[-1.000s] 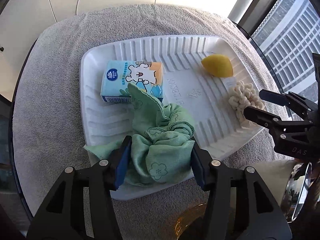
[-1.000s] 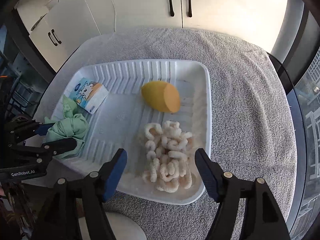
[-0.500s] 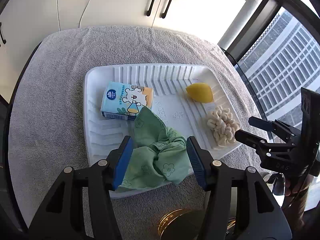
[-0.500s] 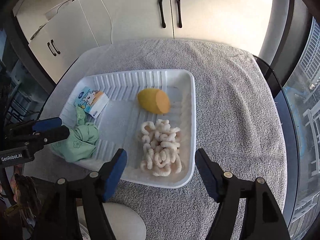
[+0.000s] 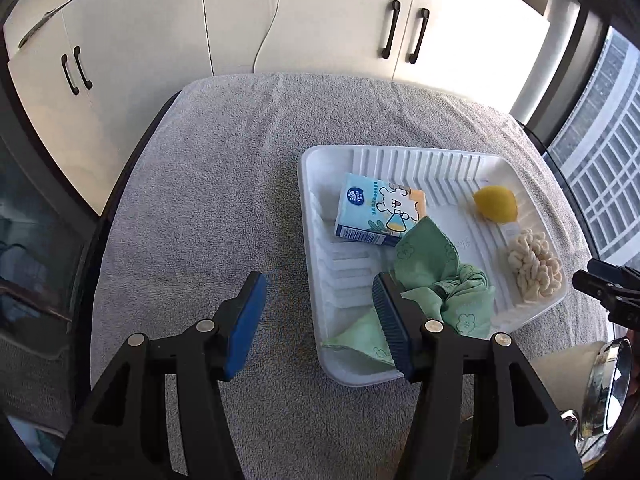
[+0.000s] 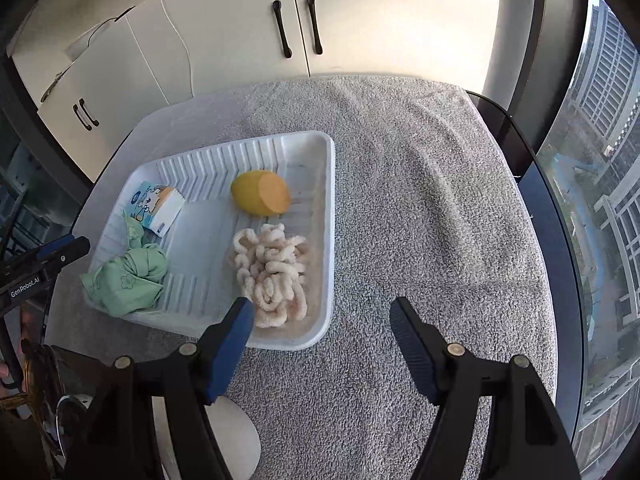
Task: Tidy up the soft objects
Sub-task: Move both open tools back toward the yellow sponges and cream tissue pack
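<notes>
We held both tongs, left gripper and right gripper, open and empty above the grey towel; the crumpled green cloth lay inside the white ribbed tray.

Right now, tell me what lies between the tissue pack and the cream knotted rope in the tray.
In the right wrist view, a bare ribbed stretch of the white tray separates the tissue pack from the cream rope. The yellow sponge sits just behind that line.
</notes>
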Tool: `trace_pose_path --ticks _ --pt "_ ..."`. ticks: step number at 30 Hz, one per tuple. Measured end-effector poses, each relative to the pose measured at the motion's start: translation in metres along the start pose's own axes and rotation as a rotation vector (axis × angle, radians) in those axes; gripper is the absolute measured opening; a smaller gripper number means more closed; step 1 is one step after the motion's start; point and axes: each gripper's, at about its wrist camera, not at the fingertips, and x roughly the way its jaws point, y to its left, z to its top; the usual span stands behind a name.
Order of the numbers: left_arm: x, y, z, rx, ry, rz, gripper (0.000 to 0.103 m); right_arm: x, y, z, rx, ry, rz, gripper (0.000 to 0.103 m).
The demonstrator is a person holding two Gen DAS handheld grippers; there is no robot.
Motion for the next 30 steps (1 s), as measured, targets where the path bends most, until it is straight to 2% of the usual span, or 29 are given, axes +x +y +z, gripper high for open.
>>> trace_pose_path --ticks 6,12,19,30 --pt "-0.013 0.022 -0.025 -0.034 -0.016 0.073 0.054 -0.01 -0.028 -0.017 0.068 -0.006 -0.019 0.073" --pt "-0.027 0.046 -0.061 -0.076 -0.018 0.105 0.054 -0.022 -0.054 -0.049 0.117 0.002 -0.047 0.073" --pt "-0.049 0.067 -0.109 -0.119 -0.008 0.1 0.054 -0.043 -0.07 -0.096 0.142 -0.003 -0.089 0.073" --pt "-0.08 0.07 -0.193 -0.135 0.005 0.068 0.054 -0.076 -0.074 -0.187 0.184 0.009 -0.127 0.073"
